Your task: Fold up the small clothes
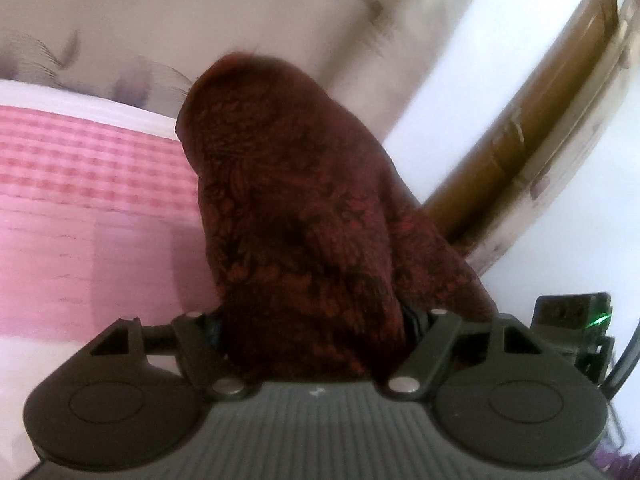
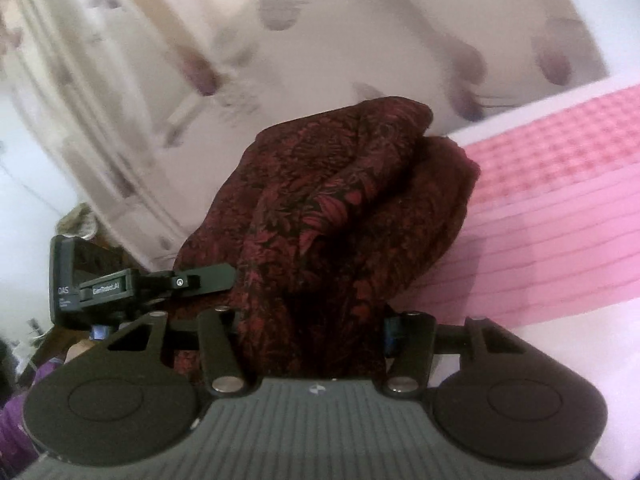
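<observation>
**Dark red cloth bunched in both grippers above the bed**

The dark red patterned cloth fills the middle of both wrist views, rising in a thick bundle straight out from between the fingers. The left gripper stands partly open with the cloth packed into the gap; the right gripper is narrower and has cloth packed between its fingers too. Whether the pads truly pinch the cloth in either one I cannot tell, since the fabric hides the fingertips completely and both views are smeared by motion.

The cloth seems lifted rather than lying flat: behind it, the pink checked bedcover stretches off toward the bed's far edge, where it meets the feather-printed wall. In the right wrist view the left gripper sits close beside the bundle, so both hands look about equally near it.

The bundle's long axis runs forward, away from the fingers. For a fold, that bunch likely has to be spread sideways between the two hands and laid down on the bedcover first.
</observation>
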`<move>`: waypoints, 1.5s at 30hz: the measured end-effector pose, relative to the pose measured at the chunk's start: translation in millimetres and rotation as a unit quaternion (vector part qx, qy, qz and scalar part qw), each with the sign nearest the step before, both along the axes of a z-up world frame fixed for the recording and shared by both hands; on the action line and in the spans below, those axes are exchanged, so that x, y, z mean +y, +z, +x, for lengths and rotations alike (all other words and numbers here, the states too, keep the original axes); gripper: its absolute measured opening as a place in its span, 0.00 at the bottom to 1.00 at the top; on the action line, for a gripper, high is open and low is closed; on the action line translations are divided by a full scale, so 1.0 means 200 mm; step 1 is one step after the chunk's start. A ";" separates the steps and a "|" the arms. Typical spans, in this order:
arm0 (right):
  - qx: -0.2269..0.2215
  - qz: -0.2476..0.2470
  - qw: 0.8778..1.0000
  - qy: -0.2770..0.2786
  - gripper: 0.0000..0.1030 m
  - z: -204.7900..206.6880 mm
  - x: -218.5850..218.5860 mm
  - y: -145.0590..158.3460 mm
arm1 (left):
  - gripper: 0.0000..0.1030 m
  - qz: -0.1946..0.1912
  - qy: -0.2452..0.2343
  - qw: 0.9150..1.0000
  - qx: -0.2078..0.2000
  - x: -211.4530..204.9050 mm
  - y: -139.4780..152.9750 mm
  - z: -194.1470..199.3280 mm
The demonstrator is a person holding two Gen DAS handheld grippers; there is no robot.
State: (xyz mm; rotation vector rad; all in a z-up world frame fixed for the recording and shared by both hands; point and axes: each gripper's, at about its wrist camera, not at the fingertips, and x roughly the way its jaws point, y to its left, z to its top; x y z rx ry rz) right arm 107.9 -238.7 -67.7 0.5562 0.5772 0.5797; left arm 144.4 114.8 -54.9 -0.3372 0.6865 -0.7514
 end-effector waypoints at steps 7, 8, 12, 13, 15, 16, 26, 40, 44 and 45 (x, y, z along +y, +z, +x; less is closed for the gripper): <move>0.025 -0.019 0.999 0.005 0.58 -0.17 0.31 -0.11 | 0.86 0.053 0.074 0.996 -0.004 0.11 -0.26 -0.17; 0.046 -0.017 0.999 0.005 0.61 -0.16 0.33 -0.15 | 0.87 0.045 0.088 0.995 -0.029 0.14 -0.26 -0.22; 0.012 -0.056 0.998 -0.009 0.71 -0.24 0.33 -0.11 | 0.94 0.106 0.193 0.967 -0.128 0.07 -0.16 -0.42; -0.005 -0.058 0.998 -0.015 0.73 -0.27 0.31 -0.06 | 0.94 0.132 0.214 0.954 -0.160 0.04 -0.11 -0.47; -0.051 -0.089 0.994 -0.037 0.83 -0.37 0.30 0.06 | 0.98 0.173 0.247 0.926 -0.226 -0.03 -0.02 -0.56; -0.081 -0.114 0.989 -0.056 0.93 -0.43 0.30 0.12 | 1.00 0.190 0.262 0.913 -0.248 -0.05 0.01 -0.60; -0.224 -0.207 0.931 -0.202 1.00 -0.90 0.37 0.33 | 1.00 0.212 0.301 0.869 -0.330 -0.21 0.29 -0.89; -0.215 -0.181 0.939 -0.198 1.00 -1.02 0.40 0.32 | 1.00 0.198 0.296 0.896 -0.264 -0.15 0.30 -1.05; -0.211 -0.187 0.940 -0.192 1.00 -1.03 0.42 0.30 | 1.00 0.201 0.287 0.903 -0.250 -0.15 0.25 -1.03; -0.209 -0.188 0.941 -0.190 1.00 -1.03 0.42 0.30 | 1.00 0.200 0.289 0.902 -0.250 -0.15 0.24 -1.03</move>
